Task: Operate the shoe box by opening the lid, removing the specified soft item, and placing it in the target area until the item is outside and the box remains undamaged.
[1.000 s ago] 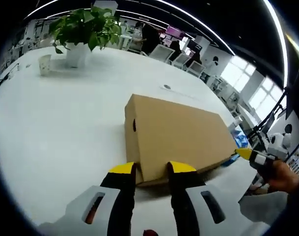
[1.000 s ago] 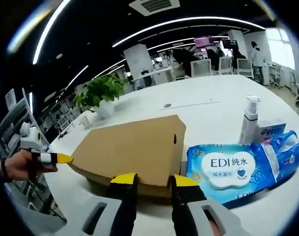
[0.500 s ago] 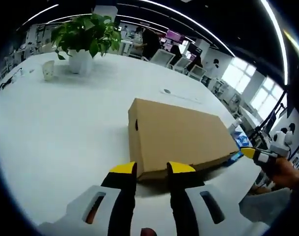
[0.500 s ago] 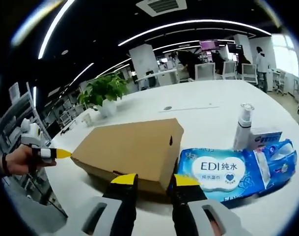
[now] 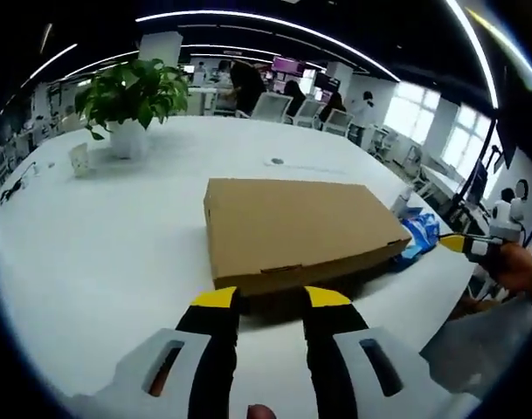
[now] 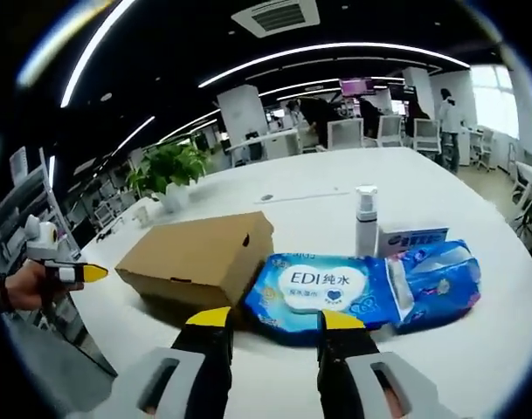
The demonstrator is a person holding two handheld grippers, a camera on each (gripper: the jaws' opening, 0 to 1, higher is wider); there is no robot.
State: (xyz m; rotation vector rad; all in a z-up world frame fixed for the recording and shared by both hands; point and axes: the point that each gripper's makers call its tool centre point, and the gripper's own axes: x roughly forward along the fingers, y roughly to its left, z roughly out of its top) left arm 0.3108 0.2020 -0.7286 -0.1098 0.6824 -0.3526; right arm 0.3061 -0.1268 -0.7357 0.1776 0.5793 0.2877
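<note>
Cardboard box (image 5: 300,229) lies closed, lengthwise between both parted, empty hand-held grippers; left hand-held gripper (image 5: 272,298) nearer than right hand-held gripper (image 6: 273,319).

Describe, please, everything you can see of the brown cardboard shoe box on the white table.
The brown cardboard shoe box is a flat, rectangular box of plain, unprinted cardboard with its lid closed. A small dark finger hole shows in one end wall. It lies flat on the white table, looking undamaged. In the right gripper view, the blue pack of wet wipes lies right against that end; whether they touch is unclear. Both grippers are short of the box, not touching it.
</note>
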